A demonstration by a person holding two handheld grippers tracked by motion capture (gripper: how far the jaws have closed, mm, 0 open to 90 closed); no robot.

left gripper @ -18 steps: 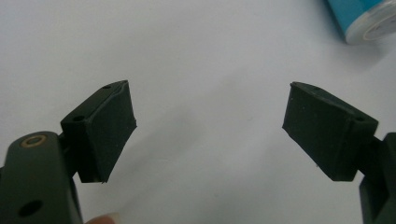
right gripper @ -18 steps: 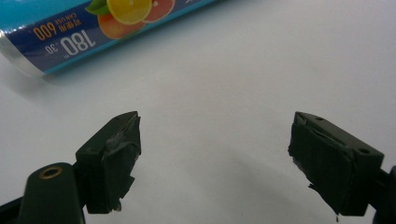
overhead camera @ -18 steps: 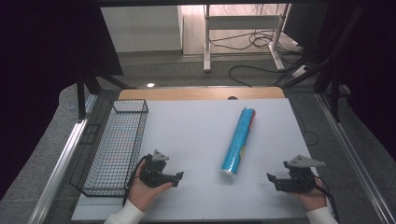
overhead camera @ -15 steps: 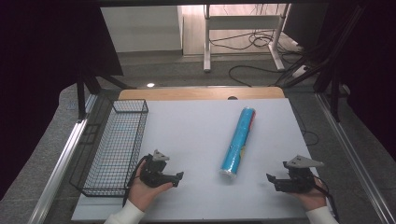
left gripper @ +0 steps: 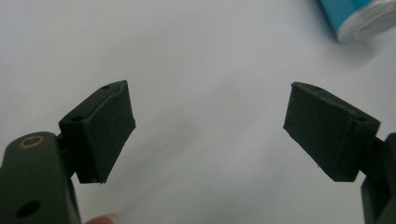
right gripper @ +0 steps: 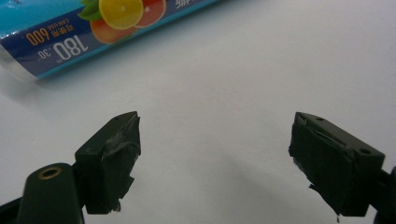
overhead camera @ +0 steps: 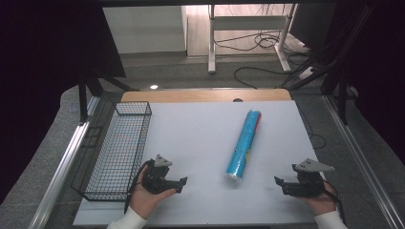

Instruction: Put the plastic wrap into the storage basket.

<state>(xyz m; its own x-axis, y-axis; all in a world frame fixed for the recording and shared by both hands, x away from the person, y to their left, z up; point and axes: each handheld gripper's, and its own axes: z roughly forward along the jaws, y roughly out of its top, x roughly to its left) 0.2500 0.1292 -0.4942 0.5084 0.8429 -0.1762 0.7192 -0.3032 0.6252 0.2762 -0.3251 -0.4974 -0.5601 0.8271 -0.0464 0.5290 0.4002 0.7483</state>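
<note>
A blue roll of plastic wrap (overhead camera: 244, 144) lies on the white table (overhead camera: 200, 138), slanting from far right to near centre. Its near end cap shows at the top right of the left gripper view as the roll (left gripper: 362, 16). The printed side of the roll (right gripper: 93, 28) crosses the top left of the right gripper view. My left gripper (overhead camera: 181, 183) rests in a hand near the front left, open with bare table between its pads. My right gripper (overhead camera: 279, 183) is held near the front right, open too and pointing left toward the roll. Both stand apart from the roll.
A black wire basket (overhead camera: 114, 150) stands along the table's left side, close to the left hand. Metal rails (overhead camera: 57, 167) run beside the table. A wooden strip (overhead camera: 205, 95) edges the far side, with a desk frame and cables on the floor beyond.
</note>
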